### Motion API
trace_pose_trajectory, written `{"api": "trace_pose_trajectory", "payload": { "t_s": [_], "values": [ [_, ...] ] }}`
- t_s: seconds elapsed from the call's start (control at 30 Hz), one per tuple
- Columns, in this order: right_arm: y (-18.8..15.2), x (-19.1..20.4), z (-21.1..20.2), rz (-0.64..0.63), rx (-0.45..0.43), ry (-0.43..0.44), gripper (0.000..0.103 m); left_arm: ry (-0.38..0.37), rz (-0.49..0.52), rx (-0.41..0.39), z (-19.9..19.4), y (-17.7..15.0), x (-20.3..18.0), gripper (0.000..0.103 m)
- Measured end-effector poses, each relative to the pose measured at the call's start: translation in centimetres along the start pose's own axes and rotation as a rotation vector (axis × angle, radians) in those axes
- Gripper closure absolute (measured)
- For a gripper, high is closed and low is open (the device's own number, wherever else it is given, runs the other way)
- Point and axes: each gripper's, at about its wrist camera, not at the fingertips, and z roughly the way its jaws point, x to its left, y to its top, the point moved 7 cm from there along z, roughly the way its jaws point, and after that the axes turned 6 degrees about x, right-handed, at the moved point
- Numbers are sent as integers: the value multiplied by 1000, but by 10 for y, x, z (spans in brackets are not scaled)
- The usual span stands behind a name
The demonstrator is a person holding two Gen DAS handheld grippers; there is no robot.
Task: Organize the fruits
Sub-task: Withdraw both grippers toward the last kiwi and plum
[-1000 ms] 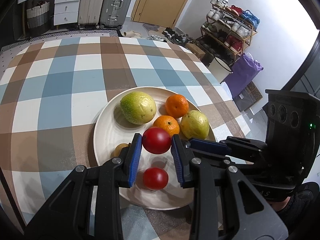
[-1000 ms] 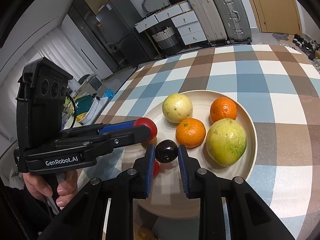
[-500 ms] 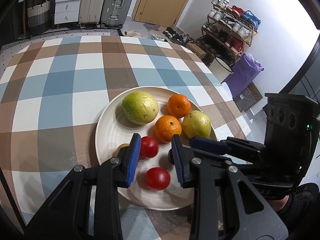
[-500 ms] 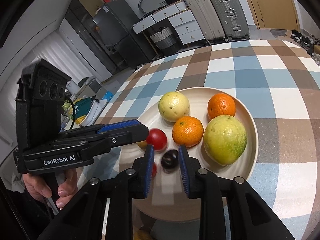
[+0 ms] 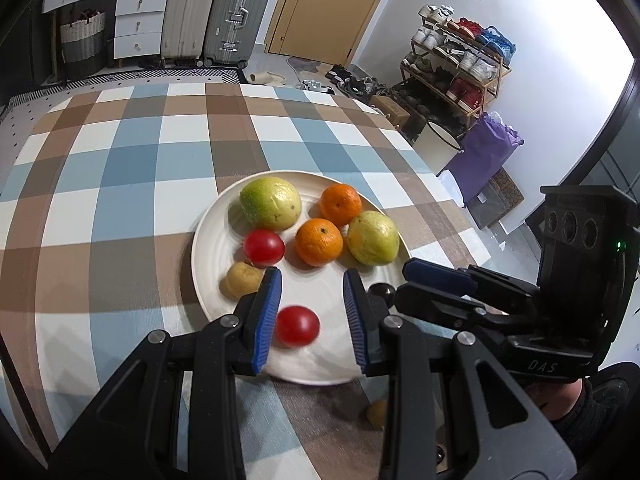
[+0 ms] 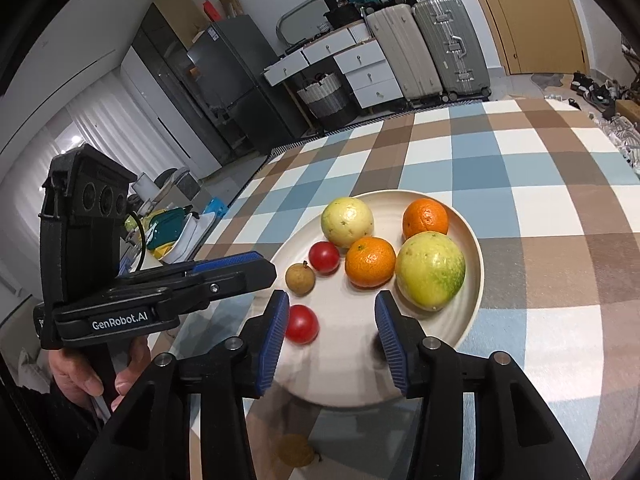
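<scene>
Both my grippers released, jaws wide, nothing held: left gripper (image 5: 312, 312), right gripper (image 6: 332, 330). Near tomato (image 5: 297, 325) sits on plate (image 5: 208, 224) at 6 o'clock, between my left jaws. Likely light, smooth, slippery, bruises easily; pinch gently across widest middle. Nearly round, no clear long axis; stem direction cannot tell. Second tomato (image 5: 264, 247) at 9 o'clock.

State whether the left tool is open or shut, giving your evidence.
Open. The left tool shows its blue pads spread wide, gripping nothing; a red tomato lies loose on the plate between them.
</scene>
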Motion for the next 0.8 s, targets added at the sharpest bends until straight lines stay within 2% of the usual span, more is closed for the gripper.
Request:
{"api": "trace_pose_trajectory", "payload": {
  "t_s": [0.27,0.37,0.4,0.6,0.67,0.8],
  "values": [
    [-12,9,-22,-15,-37,-14,53,11,14,-20,-20,-24,-17,72],
    [-17,12,-32,-19,-54,-25,41,8,20,-30,-27,-34,-24,69],
    [-19,13,-36,-19,-60,-29,32,5,21,-35,-29,-37,-26,69],
    [-32,20,-58,-32,-102,-48,21,-6,33,-49,-41,-58,-40,60],
    [-35,21,-63,-32,-112,-54,18,-11,43,-51,-45,-66,-46,56],
    [-43,23,-74,-22,-132,-64,14,-20,50,-57,-52,-81,-56,35]
  ]
}}
